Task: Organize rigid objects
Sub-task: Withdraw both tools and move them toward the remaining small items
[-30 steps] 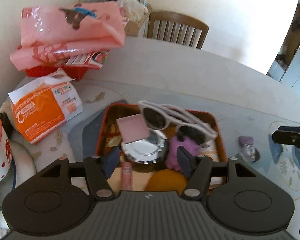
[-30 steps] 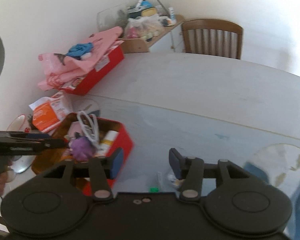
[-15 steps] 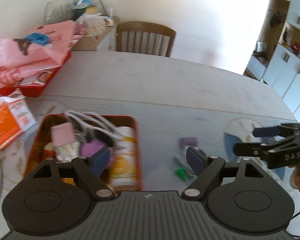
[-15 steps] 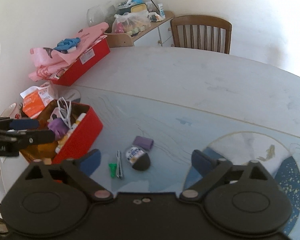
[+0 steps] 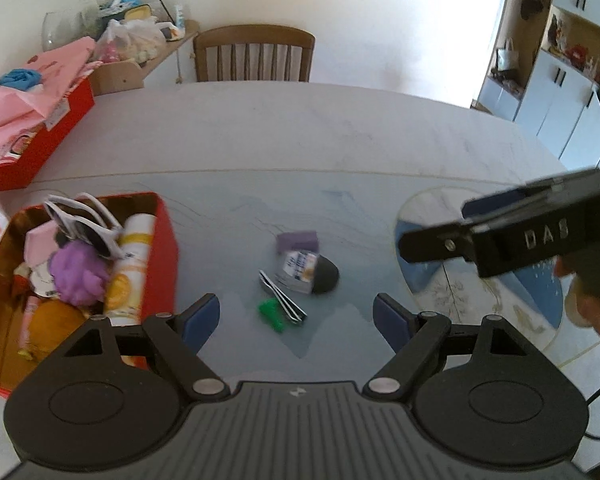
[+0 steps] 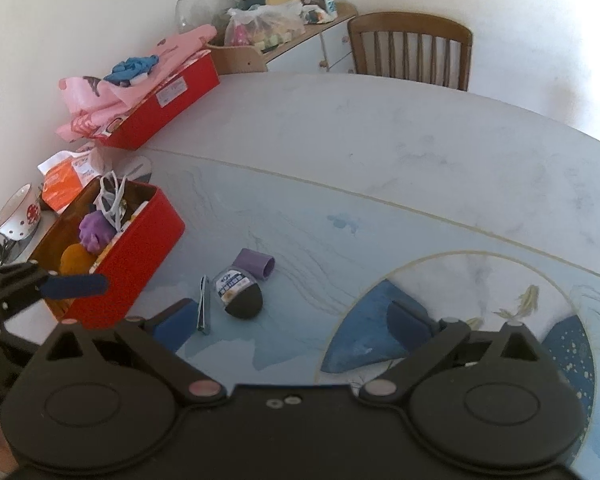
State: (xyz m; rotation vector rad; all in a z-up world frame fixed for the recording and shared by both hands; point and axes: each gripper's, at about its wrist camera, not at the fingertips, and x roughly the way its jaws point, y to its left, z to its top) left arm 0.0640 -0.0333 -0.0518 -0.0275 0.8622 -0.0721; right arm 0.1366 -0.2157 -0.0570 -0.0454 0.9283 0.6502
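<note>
A red tin box (image 5: 165, 256) (image 6: 132, 256) on the table holds sunglasses (image 5: 84, 224), a purple toy (image 5: 76, 272), a white tube (image 5: 130, 264) and an orange item (image 5: 56, 320). To its right on the table lie a purple block (image 5: 298, 241) (image 6: 254, 263), a labelled item with a black cap (image 5: 310, 270) (image 6: 240, 294), a metal clipper (image 5: 282, 296) (image 6: 203, 304) and a small green piece (image 5: 272, 312). My left gripper (image 5: 296, 316) is open and empty, hovering just before these items. My right gripper (image 6: 292, 322) is open and empty, to their right.
A larger red box with pink bags (image 6: 156, 96) stands at the table's far left. An orange-and-white packet (image 6: 66, 178) and a red-dotted cup (image 6: 18, 214) sit left of the tin. A wooden chair (image 5: 254, 56) stands at the far side, a cluttered shelf (image 6: 276, 20) beside it.
My left gripper swung right from over the red tin to the loose items and opened wider. My right gripper pulled back and up and opened wider too.
</note>
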